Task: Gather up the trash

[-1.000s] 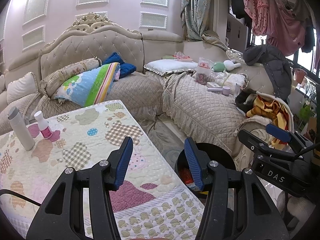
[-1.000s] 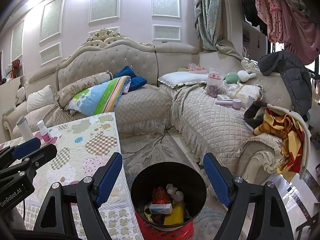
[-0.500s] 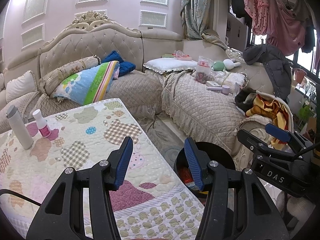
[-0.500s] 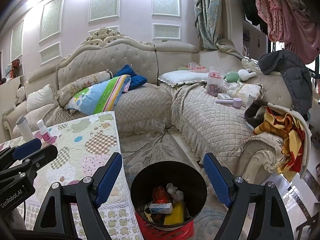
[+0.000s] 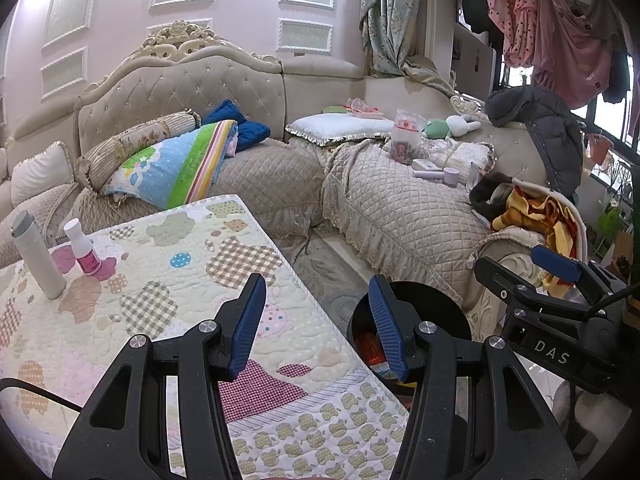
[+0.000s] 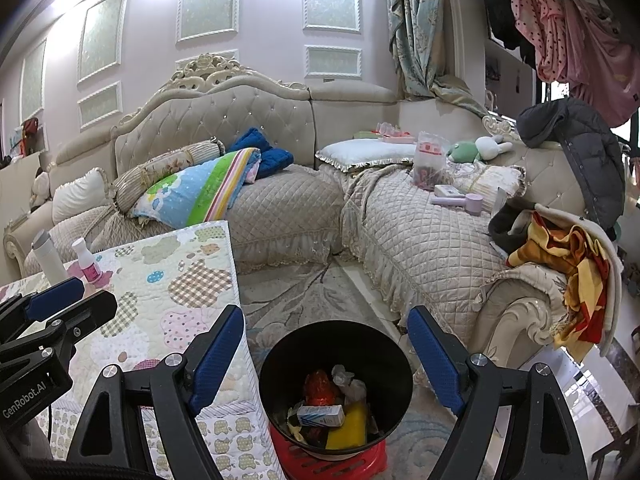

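A black trash bin [image 6: 280, 364] stands on a red base on the floor by the table's right edge. Inside lie a red wrapper [image 6: 319, 389], crumpled white paper [image 6: 351, 384], a small box [image 6: 320, 415] and a yellow piece [image 6: 352, 426]. My right gripper [image 6: 327, 364] is open and empty, straddling the bin from above. My left gripper [image 5: 316, 326] is open and empty over the table's right edge; the bin [image 5: 436, 300] shows behind its right finger.
The table [image 5: 168, 308] has a patchwork quilt cover. A white bottle [image 5: 36, 256] and a small pink bottle [image 5: 84, 254] stand at its far left. A beige corner sofa [image 6: 400, 216] with pillows, toys and clothes runs behind and to the right. A rug covers the floor.
Both views shift very slightly; the left gripper's view has drifted a little. Both grippers stay open and empty.
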Motion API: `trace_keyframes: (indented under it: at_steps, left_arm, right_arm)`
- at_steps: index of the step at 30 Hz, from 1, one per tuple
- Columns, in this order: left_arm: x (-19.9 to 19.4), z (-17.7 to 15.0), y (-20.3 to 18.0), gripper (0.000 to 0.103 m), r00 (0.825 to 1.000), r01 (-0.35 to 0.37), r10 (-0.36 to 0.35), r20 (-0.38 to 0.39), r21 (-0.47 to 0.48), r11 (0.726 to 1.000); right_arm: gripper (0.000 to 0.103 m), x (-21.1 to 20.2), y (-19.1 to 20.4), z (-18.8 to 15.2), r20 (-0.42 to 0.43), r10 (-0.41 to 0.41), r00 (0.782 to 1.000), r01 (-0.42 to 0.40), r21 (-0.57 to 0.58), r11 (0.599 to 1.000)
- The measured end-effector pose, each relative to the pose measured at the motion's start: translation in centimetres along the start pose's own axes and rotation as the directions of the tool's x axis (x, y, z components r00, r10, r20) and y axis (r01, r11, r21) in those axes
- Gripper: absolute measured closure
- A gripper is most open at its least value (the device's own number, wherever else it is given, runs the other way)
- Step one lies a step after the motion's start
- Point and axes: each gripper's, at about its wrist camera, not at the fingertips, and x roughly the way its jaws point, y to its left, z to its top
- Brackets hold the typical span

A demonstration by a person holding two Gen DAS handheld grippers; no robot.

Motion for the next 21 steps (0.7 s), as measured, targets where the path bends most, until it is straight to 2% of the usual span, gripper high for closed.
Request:
trace_keyframes:
  at_steps: [21]
  left_arm:
    - [0.68, -0.29, 0.47, 0.051, 1.000, 0.022, -0.022, -0.014, -0.004, 1.000]
  right_arm:
    - [0.020, 0.73, -0.73, -0.19, -0.021, -0.002, 1.000, 0.002, 0.001, 1.000]
